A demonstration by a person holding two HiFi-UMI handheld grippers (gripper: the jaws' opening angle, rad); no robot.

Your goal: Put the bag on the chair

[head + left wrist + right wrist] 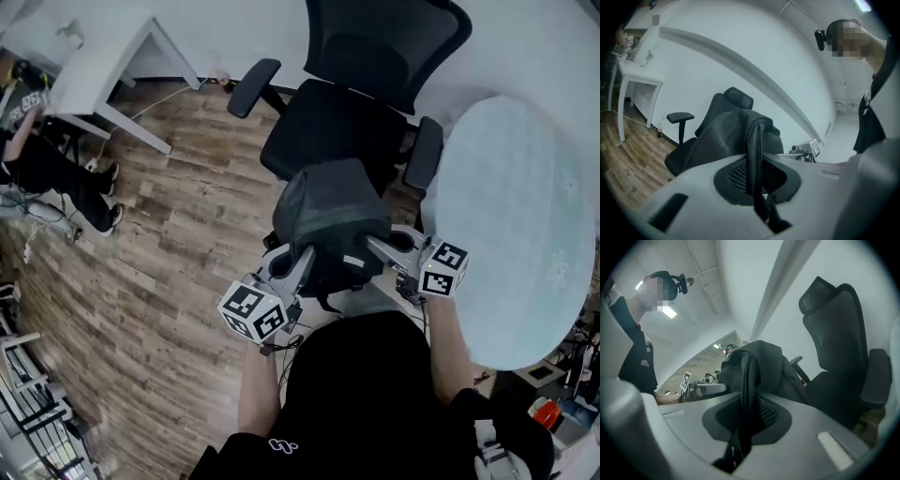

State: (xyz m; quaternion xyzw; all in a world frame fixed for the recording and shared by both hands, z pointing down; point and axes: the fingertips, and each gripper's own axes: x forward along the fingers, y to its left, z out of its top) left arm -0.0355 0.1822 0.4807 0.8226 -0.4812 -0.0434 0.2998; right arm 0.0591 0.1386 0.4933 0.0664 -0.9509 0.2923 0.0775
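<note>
So we've got one dark backpack (330,216) hanging in the air between the two grippers, right at the front edge of the office chair (323,127) seat. We can't tell if its bottom touches that edge.

The left gripper (302,262) is clamped tight on the left strap (752,150), and the right gripper (377,249) is clamped on the right strap (747,380). Each padded strap runs straight down through its closed jaws.

Room-wise, the seat ahead is bare, boxed in by the left armrest (251,86) and the right armrest (424,150), with the backrest (386,42) along the far edge. The right side is tight: the round table (520,225) curves in just beside the right armrest and the right gripper. The left side is wide open wooden floor (178,244), out to the white desk (103,66) in the far corner, where another person (47,169) stands well apart from us.

Counts:
- one backpack
- two straps
- two grippers
- one chair with two armrests
- one round table
- one desk
</note>
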